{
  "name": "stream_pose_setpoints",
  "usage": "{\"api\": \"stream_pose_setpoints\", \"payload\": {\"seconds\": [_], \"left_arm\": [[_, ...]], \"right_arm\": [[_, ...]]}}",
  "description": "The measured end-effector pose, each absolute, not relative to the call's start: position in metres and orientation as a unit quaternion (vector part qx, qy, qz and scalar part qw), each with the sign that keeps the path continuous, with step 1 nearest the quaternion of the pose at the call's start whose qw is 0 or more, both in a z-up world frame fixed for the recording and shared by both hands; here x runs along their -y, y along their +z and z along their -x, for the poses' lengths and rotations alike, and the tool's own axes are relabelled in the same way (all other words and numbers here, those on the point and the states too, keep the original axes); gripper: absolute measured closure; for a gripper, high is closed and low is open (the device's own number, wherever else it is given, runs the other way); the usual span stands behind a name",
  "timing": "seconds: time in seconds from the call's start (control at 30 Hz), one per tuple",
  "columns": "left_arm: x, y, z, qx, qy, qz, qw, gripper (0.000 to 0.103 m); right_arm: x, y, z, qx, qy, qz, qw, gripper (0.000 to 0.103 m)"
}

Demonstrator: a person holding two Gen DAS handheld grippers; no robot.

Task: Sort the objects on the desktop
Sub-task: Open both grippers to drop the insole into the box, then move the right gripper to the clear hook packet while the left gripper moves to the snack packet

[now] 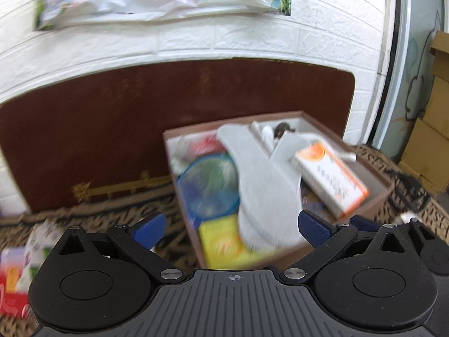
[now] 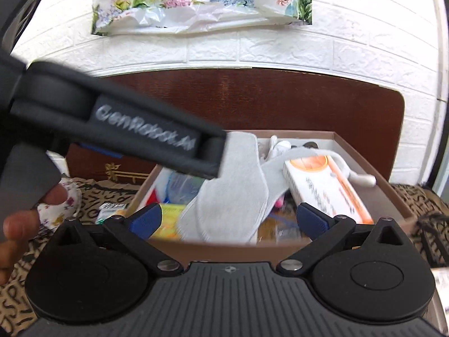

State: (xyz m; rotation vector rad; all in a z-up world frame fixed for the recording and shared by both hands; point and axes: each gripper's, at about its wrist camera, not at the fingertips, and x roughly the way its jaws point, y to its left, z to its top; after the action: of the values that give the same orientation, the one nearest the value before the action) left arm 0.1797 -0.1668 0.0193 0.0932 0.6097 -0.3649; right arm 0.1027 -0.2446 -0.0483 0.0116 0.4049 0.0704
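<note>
Sorting stood at a drop-off, as we judged it: both of our grippers hung over the brown box [image 2: 393, 193] with nothing in them. We had the left gripper [image 1: 233, 226] spread wide, its blue pads well apart and gripping nothing, though a grey insole [image 1: 261, 185] lay in the box between and beyond them. We had the right gripper [image 2: 228, 220] equally wide and empty, aimed at the box's near wall.

Inside the box, seen from the right wrist, two grey insoles [image 2: 230, 193] lay crossed at the centre. An orange-and-white carton [image 2: 328, 188] leaned at 3 o'clock, a yellow packet [image 2: 168, 221] sat at 8 o'clock, and white cord and small dark pieces lay at 12 o'clock in what looked like a separate white compartment. From the left wrist, a blue round lid [image 1: 209, 189] showed at 9 o'clock of the insole.

Outside, at 9 o'clock of the box, a floral cloth [image 2: 60, 207] and a small green-and-white packet [image 2: 108, 210] lay on the patterned table cover [image 2: 421, 196]. Next, we judged, one gripper had to swing out there, centre on a loose item, and close.
</note>
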Motion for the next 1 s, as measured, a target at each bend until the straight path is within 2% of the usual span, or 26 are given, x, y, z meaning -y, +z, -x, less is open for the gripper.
{"api": "stream_pose_setpoints", "payload": {"seconds": [0.2, 0.5, 1.0], "left_arm": [[0.133, -0.002, -0.127, -0.320, -0.131, -0.065, 0.936, 0.000], [0.084, -0.022, -0.078, -0.356, -0.092, -0.041, 0.929, 0.000], [0.051, -0.038, -0.047, -0.383, -0.063, -0.042, 0.921, 0.000]], "right_arm": [[0.223, -0.058, -0.067, -0.220, 0.058, -0.023, 0.973, 0.000], [0.175, -0.077, -0.017, -0.253, 0.087, -0.020, 0.963, 0.000], [0.137, -0.090, 0.017, -0.270, 0.106, -0.008, 0.957, 0.000]]}}
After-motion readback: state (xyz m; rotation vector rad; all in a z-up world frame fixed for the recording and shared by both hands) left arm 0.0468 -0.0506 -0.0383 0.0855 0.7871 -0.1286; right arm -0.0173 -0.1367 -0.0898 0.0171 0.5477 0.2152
